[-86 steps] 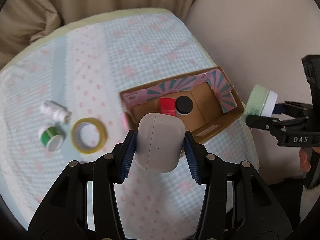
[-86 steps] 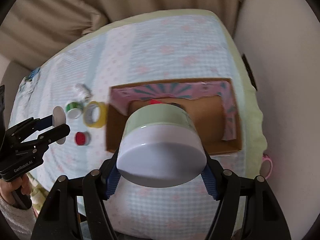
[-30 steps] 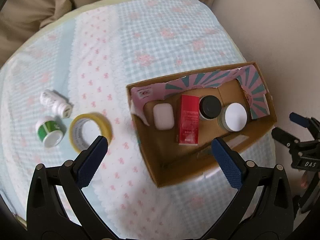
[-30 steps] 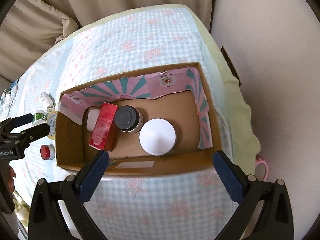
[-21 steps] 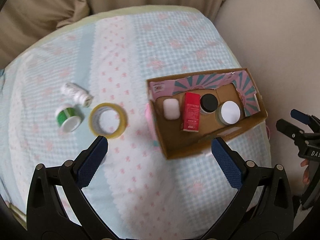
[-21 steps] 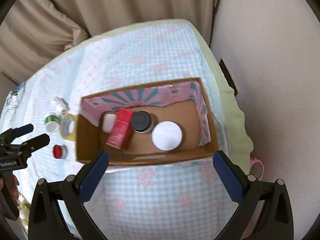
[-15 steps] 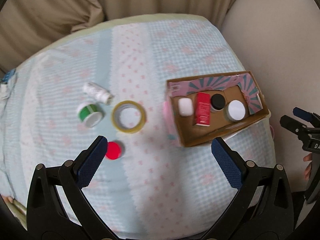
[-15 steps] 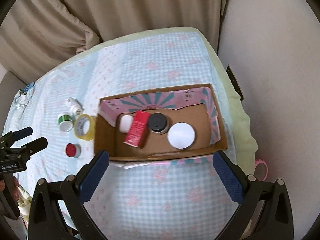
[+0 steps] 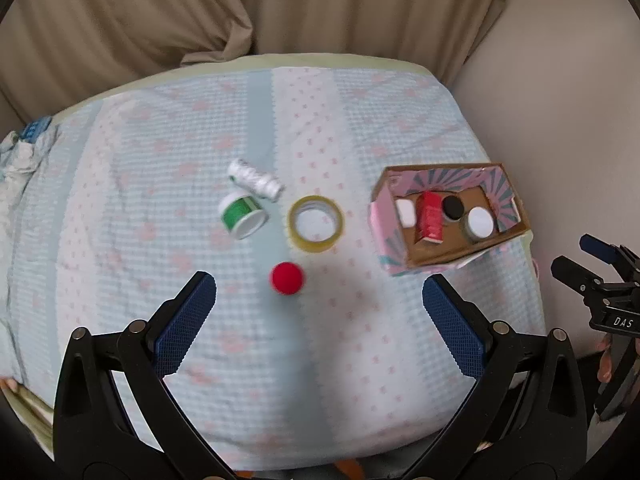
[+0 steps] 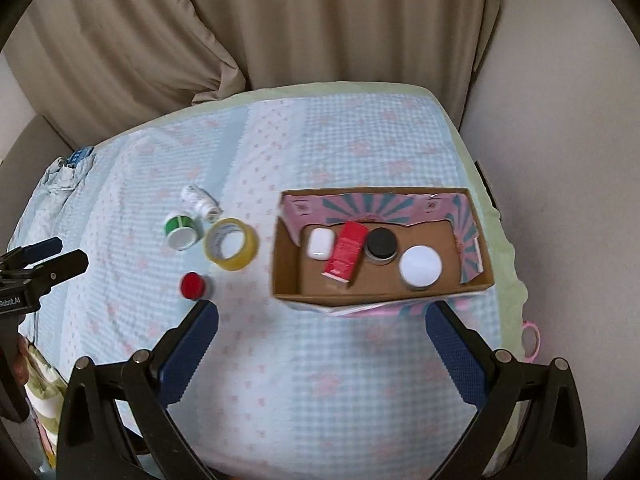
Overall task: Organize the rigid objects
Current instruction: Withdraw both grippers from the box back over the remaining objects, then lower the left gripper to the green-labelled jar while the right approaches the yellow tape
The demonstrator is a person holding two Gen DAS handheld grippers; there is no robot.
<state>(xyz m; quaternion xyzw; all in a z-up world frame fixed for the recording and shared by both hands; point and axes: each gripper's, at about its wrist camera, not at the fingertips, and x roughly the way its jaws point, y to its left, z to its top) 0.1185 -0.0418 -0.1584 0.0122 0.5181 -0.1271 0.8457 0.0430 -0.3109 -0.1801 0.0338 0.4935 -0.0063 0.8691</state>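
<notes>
A cardboard box (image 10: 360,294) (image 9: 424,260) sits at the right of the bed. Inside lie a white earbud case (image 10: 320,243) (image 9: 406,213), a red carton (image 10: 347,251) (image 9: 429,218), a black-lidded jar (image 10: 381,243) (image 9: 453,207) and a white-lidded jar (image 10: 421,267) (image 9: 481,222). Left of the box on the cloth are a yellow tape roll (image 9: 316,223) (image 10: 231,244), a green tape roll (image 9: 242,216) (image 10: 181,230), a white spool (image 9: 256,179) (image 10: 200,201) and a red cap (image 9: 287,277) (image 10: 193,285). My left gripper (image 9: 319,322) and right gripper (image 10: 322,348) are both open and empty, high above the bed.
The bed carries a light blue checked cover (image 10: 320,152) with beige curtains (image 10: 240,20) behind and a wall at the right. Crumpled blue fabric (image 10: 64,176) lies at the far left edge. A pink loop (image 10: 532,338) hangs off the right side.
Both grippers let go of the earbud case and the white-lidded jar into the box, opened, and have since pulled back and up. More of the bed shows now.
</notes>
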